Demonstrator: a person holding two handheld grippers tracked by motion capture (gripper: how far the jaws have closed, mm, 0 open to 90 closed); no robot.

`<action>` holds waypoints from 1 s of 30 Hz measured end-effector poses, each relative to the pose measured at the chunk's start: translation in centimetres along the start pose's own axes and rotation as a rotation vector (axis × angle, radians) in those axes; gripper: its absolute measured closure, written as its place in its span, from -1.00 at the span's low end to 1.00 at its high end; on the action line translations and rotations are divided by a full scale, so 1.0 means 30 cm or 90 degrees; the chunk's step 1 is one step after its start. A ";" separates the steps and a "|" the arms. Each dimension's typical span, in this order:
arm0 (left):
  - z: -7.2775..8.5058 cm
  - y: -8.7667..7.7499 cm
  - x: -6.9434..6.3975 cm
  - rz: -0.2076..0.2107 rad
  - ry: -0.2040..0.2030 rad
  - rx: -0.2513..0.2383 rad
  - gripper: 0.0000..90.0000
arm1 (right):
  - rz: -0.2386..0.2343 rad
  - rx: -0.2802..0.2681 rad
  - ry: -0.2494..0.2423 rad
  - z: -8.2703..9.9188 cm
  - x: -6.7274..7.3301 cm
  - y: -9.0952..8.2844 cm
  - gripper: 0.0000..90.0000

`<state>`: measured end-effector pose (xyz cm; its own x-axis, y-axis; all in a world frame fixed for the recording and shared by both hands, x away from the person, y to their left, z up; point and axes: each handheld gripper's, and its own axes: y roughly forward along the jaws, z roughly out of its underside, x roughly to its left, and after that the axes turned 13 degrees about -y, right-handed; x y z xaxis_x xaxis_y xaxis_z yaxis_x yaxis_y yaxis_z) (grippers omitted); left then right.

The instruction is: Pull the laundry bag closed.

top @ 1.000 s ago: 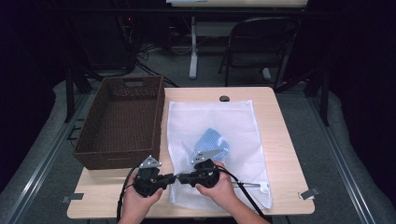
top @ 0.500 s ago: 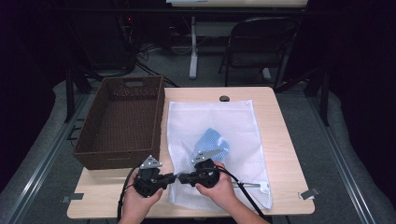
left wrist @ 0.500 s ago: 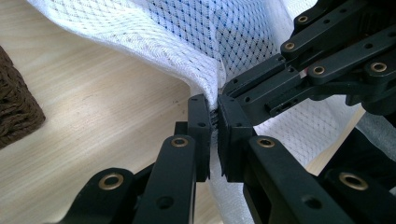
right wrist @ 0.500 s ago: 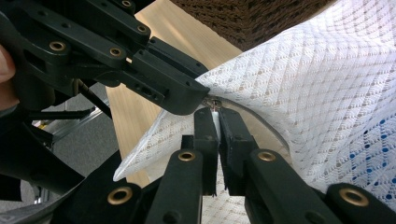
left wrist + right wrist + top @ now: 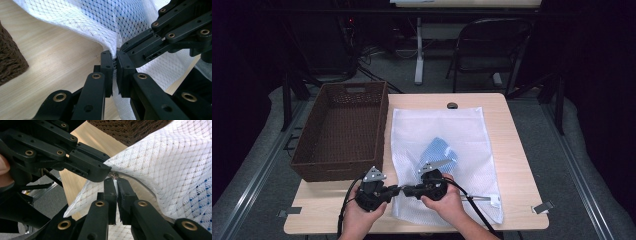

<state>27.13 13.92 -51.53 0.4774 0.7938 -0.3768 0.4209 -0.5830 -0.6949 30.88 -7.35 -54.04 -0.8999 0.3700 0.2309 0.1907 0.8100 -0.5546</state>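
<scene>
Mesh bag lengthwise away from person, near corner pinched by both grippers.

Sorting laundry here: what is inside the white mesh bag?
Through the white mesh bag a folded blue cloth shows. The mesh blurs it, so anything beneath it stays hidden.

Left hand-held gripper pinches white mesh bag.

both hands low at the near edge, left gripper and right gripper tip to tip, jaws pinched closed, seemingly touching.
</scene>
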 end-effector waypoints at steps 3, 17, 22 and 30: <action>0.001 0.003 -0.002 0.002 -0.001 0.002 0.90 | 0.001 0.003 0.014 -0.001 0.002 -0.003 0.92; 0.001 0.007 -0.002 -0.001 0.000 0.002 0.90 | -0.009 0.040 0.050 -0.025 -0.009 -0.001 0.92; 0.000 0.009 -0.001 -0.005 0.002 0.007 0.90 | -0.009 0.058 0.053 -0.034 -0.009 0.002 0.92; 0.000 0.009 -0.003 -0.005 0.000 0.010 0.90 | -0.010 0.076 0.061 -0.045 -0.010 0.001 0.92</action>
<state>27.20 13.68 -51.68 0.4748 0.7980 -0.3712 0.4119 -0.5742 -0.7075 31.68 -6.81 -53.03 -0.8597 0.4037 0.3130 0.1229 0.7582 -0.6403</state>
